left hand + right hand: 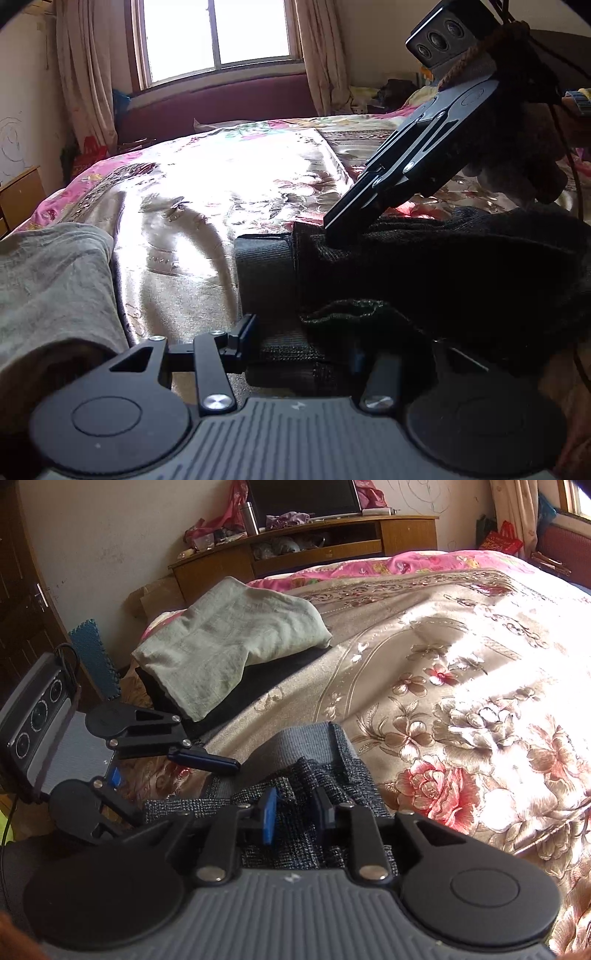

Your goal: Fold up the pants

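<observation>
The dark knit pants [424, 273] with a grey waistband [266, 269] lie bunched on the floral bedspread. My left gripper [299, 347] is closed around the waistband edge. My right gripper [295, 816] is shut on a fold of the same pants [317, 775] near the grey waistband [295, 746]. In the left wrist view the right gripper [332, 225] comes down from the upper right onto the pants. In the right wrist view the left gripper [177, 775] reaches in from the left, its fingers [207, 760] apart around the fabric.
A pale grey folded garment [229, 642] lies on a dark folded one [258, 683] at the bed's corner; it also shows at the left wrist view's left edge [51, 288]. The bedspread [461, 664] stretches toward the window [214, 33]. A wooden cabinet [314, 546] stands beyond the bed.
</observation>
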Tool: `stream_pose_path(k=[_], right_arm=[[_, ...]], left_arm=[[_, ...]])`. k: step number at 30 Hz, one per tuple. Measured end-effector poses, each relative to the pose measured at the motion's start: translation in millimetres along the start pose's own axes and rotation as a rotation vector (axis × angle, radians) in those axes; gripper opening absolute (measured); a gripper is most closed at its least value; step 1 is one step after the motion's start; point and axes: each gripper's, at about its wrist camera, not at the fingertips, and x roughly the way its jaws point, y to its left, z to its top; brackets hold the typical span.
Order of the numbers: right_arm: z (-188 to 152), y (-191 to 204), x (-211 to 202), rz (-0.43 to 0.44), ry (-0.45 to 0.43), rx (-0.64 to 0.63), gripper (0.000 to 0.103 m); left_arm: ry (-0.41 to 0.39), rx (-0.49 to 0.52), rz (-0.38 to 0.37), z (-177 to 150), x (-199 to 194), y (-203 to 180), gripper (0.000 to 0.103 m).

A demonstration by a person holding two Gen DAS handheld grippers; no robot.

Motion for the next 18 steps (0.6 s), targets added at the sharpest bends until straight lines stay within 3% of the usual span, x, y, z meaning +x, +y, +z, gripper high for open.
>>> stream_pose_path(k=[4, 14, 17, 18], right_arm=[[1, -6, 6, 0.015, 0.026, -0.006, 0.042], [4, -5, -1, 0.114, 0.058, -0.027, 0.044], [5, 1, 6, 0.093, 0.078, -0.084, 0.044], [5, 3, 8, 0.075, 0.075, -0.090, 0.039]], left_arm=[[0.003, 0.003, -0.003, 0, 1, 0, 0.062], [0.005, 0.006, -0.008, 0, 3, 1, 0.062], [0.008, 0.007, -0.005, 0, 5, 0, 0.063], [0.009, 0.005, -0.005, 0, 4, 0, 0.063]])
